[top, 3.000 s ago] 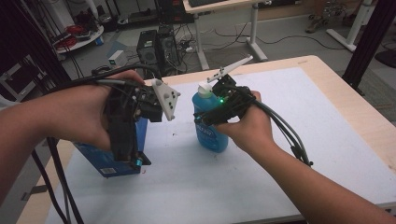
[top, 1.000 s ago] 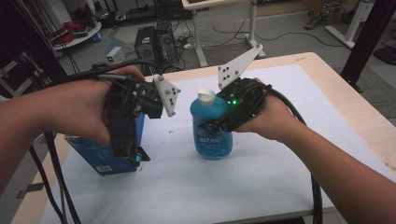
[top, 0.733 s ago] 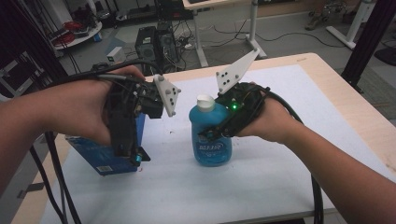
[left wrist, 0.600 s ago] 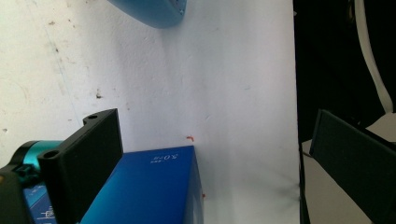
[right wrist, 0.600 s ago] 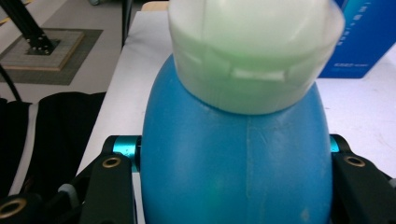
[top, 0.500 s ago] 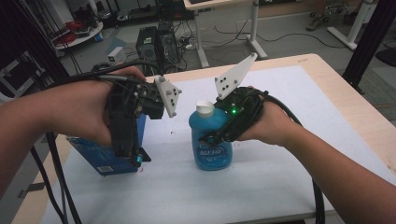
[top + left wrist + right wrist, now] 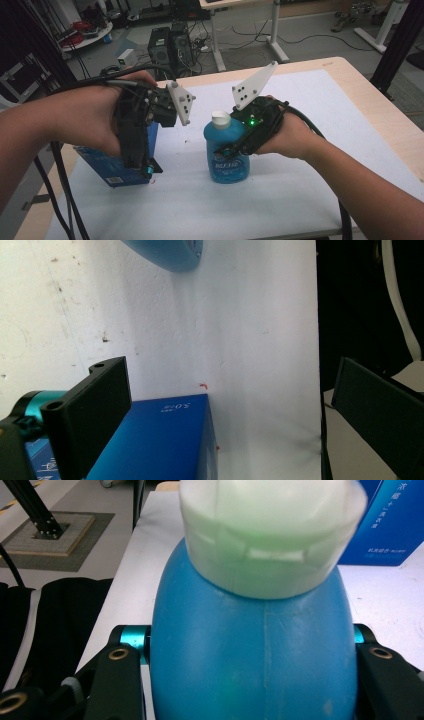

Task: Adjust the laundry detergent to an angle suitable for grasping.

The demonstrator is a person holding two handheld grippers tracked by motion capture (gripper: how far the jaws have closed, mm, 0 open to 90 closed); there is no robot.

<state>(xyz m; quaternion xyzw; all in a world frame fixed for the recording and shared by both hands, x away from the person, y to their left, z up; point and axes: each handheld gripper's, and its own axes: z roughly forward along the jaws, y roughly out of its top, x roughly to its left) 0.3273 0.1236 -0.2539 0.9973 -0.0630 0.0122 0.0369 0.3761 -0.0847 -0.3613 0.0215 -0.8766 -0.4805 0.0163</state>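
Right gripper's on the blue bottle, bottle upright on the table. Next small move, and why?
Probably open the right gripper: its jaws clamp the blue bottle, which appears to stand upright on the white table, apart from the blue box.

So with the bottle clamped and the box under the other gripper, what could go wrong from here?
1. The right gripper grips the rounded blue bottle high, near its white cap; the curved body could slip or swing if lifted.
2. The left gripper stands open over the tilted blue box; closing now might tip it rather than grip it.
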